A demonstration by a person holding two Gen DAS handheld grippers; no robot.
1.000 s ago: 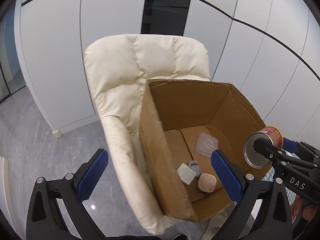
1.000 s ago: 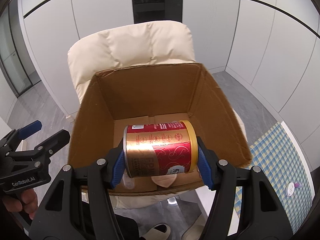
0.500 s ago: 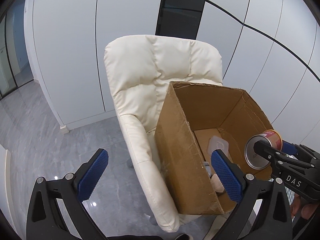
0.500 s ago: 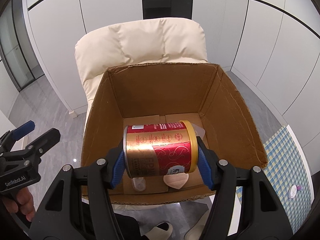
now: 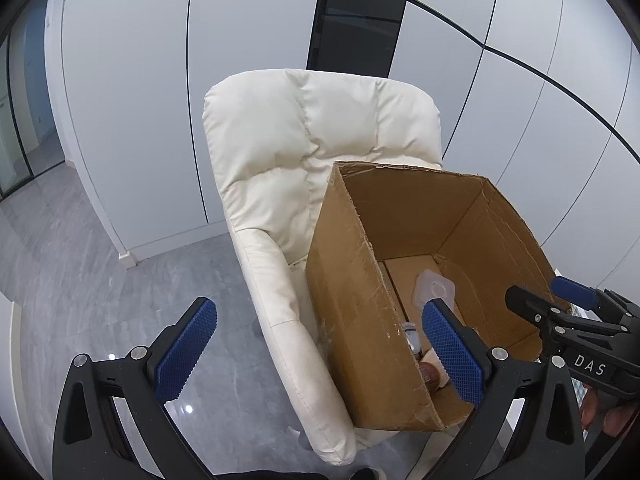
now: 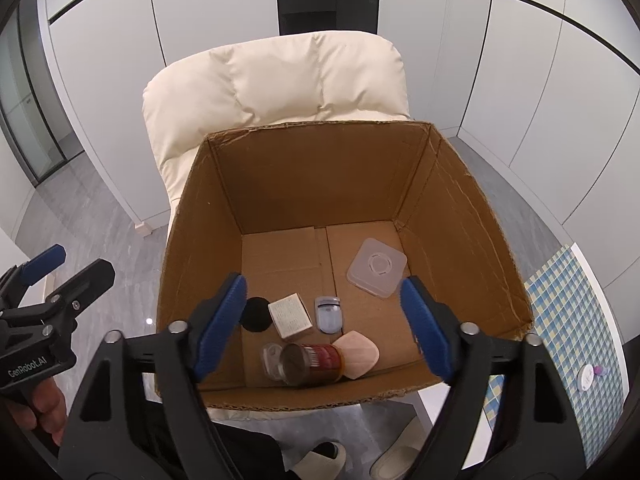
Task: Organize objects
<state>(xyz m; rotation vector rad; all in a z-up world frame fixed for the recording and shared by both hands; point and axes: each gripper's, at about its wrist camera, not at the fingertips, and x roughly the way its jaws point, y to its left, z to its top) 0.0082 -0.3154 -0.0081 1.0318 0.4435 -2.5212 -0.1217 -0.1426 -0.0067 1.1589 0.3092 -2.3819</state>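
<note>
An open cardboard box [image 6: 304,168] sits on a cream chair [image 6: 280,76]. A red and gold can [image 6: 314,364] lies on its side on the box floor near the front wall. My right gripper [image 6: 324,324] is open and empty above the box, over the can. Around the can lie a clear square lid [image 6: 376,268], a white packet [image 6: 290,315], a pale blue item [image 6: 329,314], a black disc [image 6: 255,314] and a pink pad [image 6: 358,354]. My left gripper [image 5: 320,356] is open and empty, left of the box [image 5: 352,312].
The chair [image 5: 304,148] stands against white wall panels on a grey tiled floor. A table with a blue checked cloth [image 6: 568,340] is at the right, with a small white item [image 6: 586,378] on it. Feet in slippers [image 6: 320,458] show below the box.
My right gripper has opened and let go of the can, which now lies on the box floor. The left gripper has shifted a little left and back from the box.
</note>
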